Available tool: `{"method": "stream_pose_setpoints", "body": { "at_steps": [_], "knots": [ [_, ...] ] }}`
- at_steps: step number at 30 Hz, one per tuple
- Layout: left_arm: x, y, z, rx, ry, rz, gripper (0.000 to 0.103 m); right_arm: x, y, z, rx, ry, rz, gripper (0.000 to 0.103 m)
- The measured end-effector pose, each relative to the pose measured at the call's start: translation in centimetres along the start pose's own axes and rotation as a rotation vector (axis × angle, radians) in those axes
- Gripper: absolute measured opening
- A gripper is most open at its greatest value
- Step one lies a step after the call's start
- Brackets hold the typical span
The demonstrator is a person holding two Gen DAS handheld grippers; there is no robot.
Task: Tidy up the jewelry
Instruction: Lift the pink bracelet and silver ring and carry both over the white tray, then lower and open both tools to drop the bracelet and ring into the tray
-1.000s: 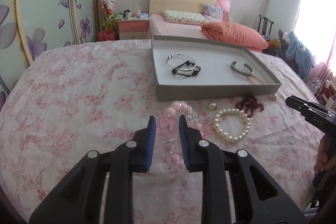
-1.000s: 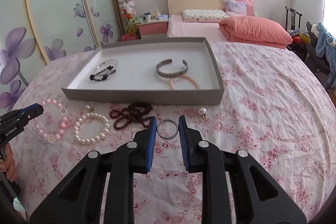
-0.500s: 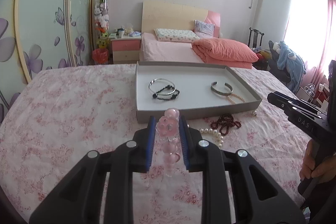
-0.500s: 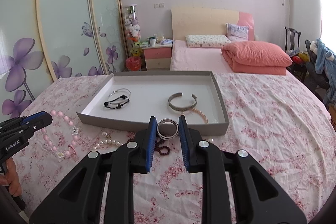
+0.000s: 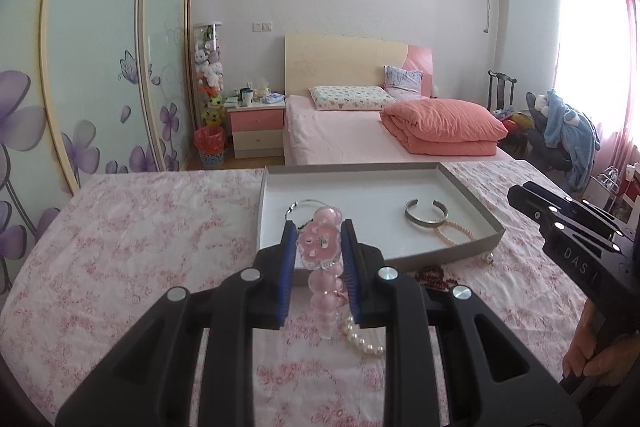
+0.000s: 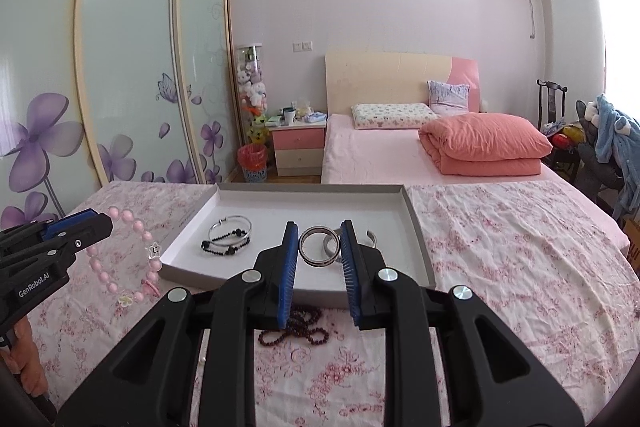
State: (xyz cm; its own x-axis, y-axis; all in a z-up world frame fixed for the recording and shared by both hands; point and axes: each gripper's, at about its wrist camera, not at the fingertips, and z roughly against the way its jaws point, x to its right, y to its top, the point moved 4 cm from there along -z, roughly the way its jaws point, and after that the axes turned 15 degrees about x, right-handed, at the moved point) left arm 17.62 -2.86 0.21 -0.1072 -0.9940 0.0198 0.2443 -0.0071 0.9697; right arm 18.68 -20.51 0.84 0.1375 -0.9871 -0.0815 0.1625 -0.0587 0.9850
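1. The left hand-held gripper [image 5: 318, 254] is closed on a pink bead bracelet [image 5: 322, 259]. Its flower charm is pinched between the blue pads and the rest of the strand hangs below, clear of the bedspread [image 5: 132, 251].
2. The right hand-held gripper [image 6: 319, 254] is nearly closed on a silver ring bangle [image 6: 319, 246], held upright between its pads and raised in front of the tray.
3. The grey tray [image 6: 420, 247] lies on the flowered bedspread, just beyond both grippers. It already holds a thin silver bangle with black beads [image 6: 230, 239] at its left, and an open silver cuff [image 5: 425, 215] with a small pearl strand [image 5: 454, 235] at its right.
4. On the bedspread near the tray's front wall there remain a dark red bead strand [image 6: 294, 331], a white pearl bracelet [image 5: 362, 341] and a small pearl piece [image 5: 489, 259].
5. The step in hand looks to be the carry: both pieces are lifted and aimed at the tray, neither yet set down.
6. Next, each gripper probably needs to travel forward over the near wall, lower to a bare patch of the tray floor, and open. The hanging pink strand may catch on the wall, so it wants enough height when crossing.
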Motion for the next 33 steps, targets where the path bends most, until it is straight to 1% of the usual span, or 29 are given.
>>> {"method": "stream_pose_setpoints", "body": {
  "at_steps": [8,15,18,22,25,33],
  "knots": [
    [0.7,1.3,-2.4,0.013,0.012,0.009,0.023,0.3,1.0,-1.3,0.023,-0.008,0.002,0.023],
    [1.4,2.0,-4.7,0.018,-0.002,0.012,0.023,0.8,1.9,-3.2,0.043,-0.017,-0.003,0.023],
    [1.6,2.1,-6.0,0.014,-0.01,0.014,0.023,1.2,2.0,-4.6,0.039,-0.021,-0.017,0.023],
    [1.8,1.8,-7.9,0.0,-0.019,0.016,0.023,1.8,1.3,-6.8,0.009,-0.024,-0.047,0.023],
    [1.6,1.4,-9.6,-0.017,-0.024,0.03,0.023,1.9,0.4,-8.3,-0.012,-0.035,-0.041,0.023],
    [1.1,0.1,-13.1,-0.047,-0.016,0.051,0.023,2.1,-1.9,-11.5,-0.1,-0.035,-0.074,0.023]
  ]
}}
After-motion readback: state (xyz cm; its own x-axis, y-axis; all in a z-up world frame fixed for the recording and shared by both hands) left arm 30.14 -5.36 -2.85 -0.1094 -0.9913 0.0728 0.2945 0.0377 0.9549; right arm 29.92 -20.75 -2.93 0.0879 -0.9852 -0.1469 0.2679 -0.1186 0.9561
